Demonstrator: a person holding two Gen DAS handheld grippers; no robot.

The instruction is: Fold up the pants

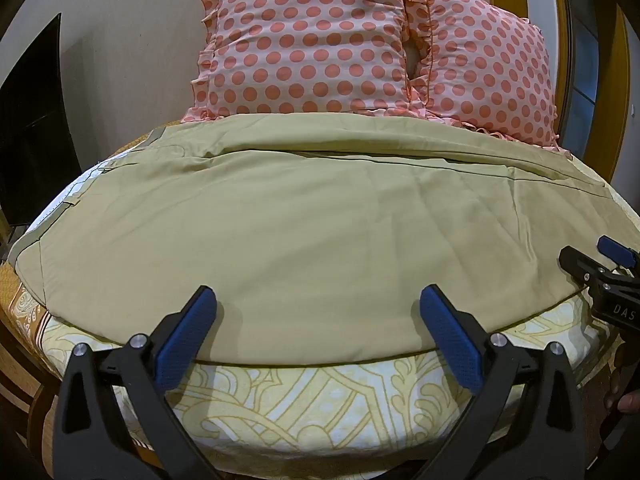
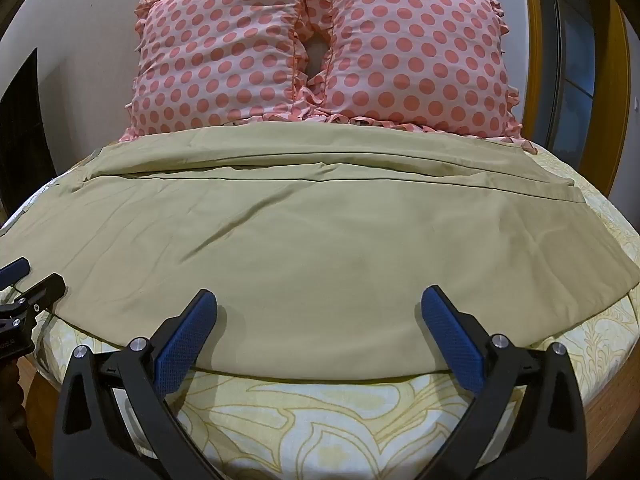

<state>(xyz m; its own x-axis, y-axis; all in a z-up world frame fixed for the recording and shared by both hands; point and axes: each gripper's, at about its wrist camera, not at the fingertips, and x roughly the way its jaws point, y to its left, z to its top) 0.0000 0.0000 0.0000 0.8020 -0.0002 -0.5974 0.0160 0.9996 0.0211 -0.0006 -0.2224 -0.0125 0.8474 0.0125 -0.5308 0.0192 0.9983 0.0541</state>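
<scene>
Lettering "DAS" legible on the right gripper (image 1: 600,264) body. Left gripper (image 1: 318,304) and right gripper both spread wide, holding nothing, fingertips over the near hem. Khaki pants (image 2: 312,248) lie flat directly ahead of both, on a patterned bedsheet (image 2: 340,420); polka-dot pillows (image 2: 320,52) beyond.

Black tongs with blue pads

Left tongs (image 1: 318,300) and right tongs (image 2: 319,300) match: black angular plastic arms, textured blue fingertip pads (image 1: 450,336), silver round screws at the pivots; white lettering "DAS" marks the right body, seen from the left wrist.
</scene>
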